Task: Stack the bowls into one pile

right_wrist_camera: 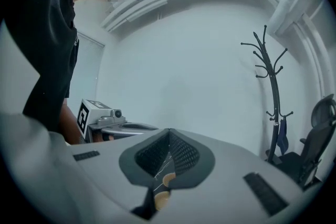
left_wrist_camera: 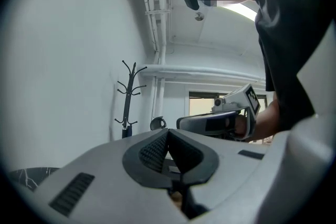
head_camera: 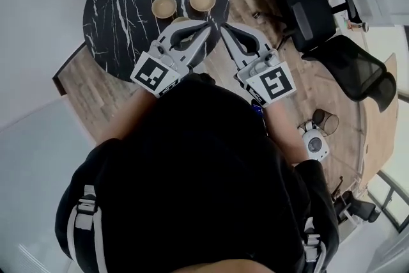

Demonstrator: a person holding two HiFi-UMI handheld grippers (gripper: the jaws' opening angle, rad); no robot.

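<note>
Left bowl (head_camera: 164, 6), right bowl (head_camera: 202, 0): tan, empty, side by side, apart, on black marble table (head_camera: 121, 3). Left gripper (head_camera: 204, 29), right gripper (head_camera: 225, 29): jaws closed together, nothing held.

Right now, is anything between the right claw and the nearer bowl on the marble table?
Nothing visible does: only black table surface lies between the shut right claw and the right-hand bowl.
</note>
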